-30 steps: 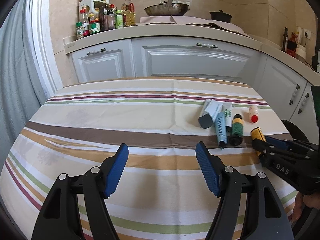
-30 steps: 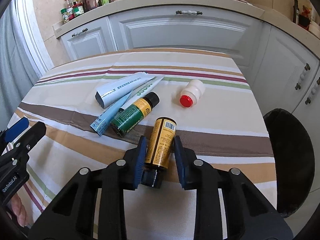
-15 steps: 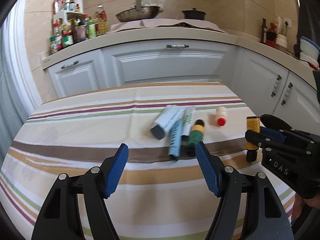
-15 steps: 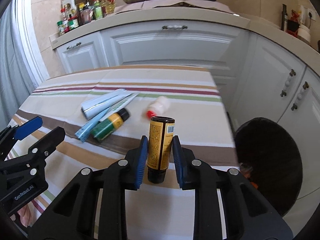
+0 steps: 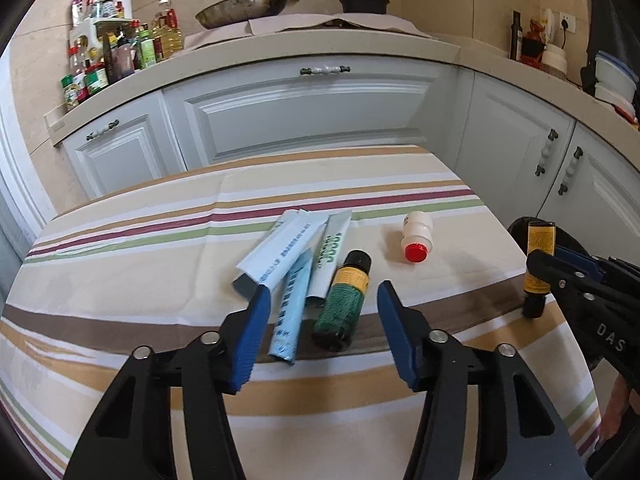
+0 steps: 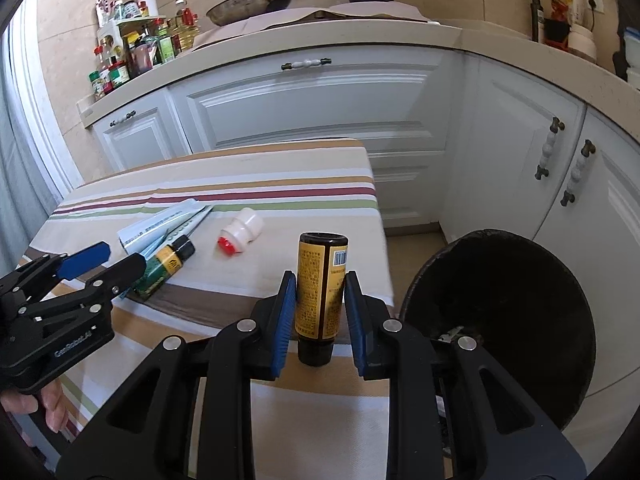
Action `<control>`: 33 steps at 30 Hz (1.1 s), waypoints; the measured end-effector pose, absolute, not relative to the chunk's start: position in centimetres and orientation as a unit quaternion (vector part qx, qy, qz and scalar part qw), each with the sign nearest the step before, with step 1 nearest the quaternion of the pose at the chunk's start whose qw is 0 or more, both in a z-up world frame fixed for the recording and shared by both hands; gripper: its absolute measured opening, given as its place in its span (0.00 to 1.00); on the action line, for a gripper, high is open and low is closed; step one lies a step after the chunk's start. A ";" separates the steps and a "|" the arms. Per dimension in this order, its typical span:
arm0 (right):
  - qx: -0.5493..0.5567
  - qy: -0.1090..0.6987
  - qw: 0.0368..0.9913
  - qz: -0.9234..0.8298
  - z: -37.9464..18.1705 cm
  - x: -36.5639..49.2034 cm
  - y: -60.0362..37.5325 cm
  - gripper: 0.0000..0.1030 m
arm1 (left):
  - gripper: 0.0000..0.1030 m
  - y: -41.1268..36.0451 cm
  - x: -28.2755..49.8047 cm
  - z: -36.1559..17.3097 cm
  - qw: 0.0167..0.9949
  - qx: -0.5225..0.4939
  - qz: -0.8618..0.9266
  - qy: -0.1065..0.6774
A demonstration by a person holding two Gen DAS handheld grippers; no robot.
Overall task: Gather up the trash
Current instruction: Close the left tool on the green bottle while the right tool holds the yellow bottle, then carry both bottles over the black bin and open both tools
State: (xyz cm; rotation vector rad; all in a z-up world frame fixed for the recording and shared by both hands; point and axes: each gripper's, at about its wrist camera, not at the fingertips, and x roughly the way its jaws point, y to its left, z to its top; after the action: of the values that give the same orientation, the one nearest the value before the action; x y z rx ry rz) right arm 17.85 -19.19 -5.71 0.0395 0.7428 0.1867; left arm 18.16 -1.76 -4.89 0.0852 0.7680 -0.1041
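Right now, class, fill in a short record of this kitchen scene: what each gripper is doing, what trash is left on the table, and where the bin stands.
right gripper: shut on the yellow bottle, held upright near the table's edge
left gripper: empty, fingers closing, aimed at the green bottle
left on table: green bottle, three tubes overlapping, white bottle with red cap
all lying: yes, on their sides
bin: black, on the floor just past the table's edge, beside the white cabinets
bin contents: too dark to tell
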 end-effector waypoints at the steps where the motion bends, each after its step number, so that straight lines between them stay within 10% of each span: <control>1: 0.021 0.362 0.927 0.091 -5.8 18.0 -19.4 0.24 | 0.50 -1.9 18.3 -5.0 0.924 0.044 -0.051 0.377; 13: 0.029 0.361 0.927 0.093 -6.0 18.3 -20.2 0.24 | 0.44 -2.9 19.5 -6.6 0.909 0.063 -0.054 0.409; 19: 0.030 0.361 0.928 0.092 -6.0 18.3 -20.2 0.24 | 0.24 -3.0 20.0 -7.2 0.902 0.059 -0.059 0.424; 33: 0.023 0.356 0.930 0.092 -5.4 17.3 -20.3 0.23 | 0.23 -3.0 18.3 -6.5 0.910 0.054 -0.060 0.408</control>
State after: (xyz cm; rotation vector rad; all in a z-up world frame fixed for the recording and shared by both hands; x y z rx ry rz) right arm 17.31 -20.34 -5.42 0.0479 0.7292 0.1875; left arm 18.26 -3.04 -6.49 0.1122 0.8410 -0.1234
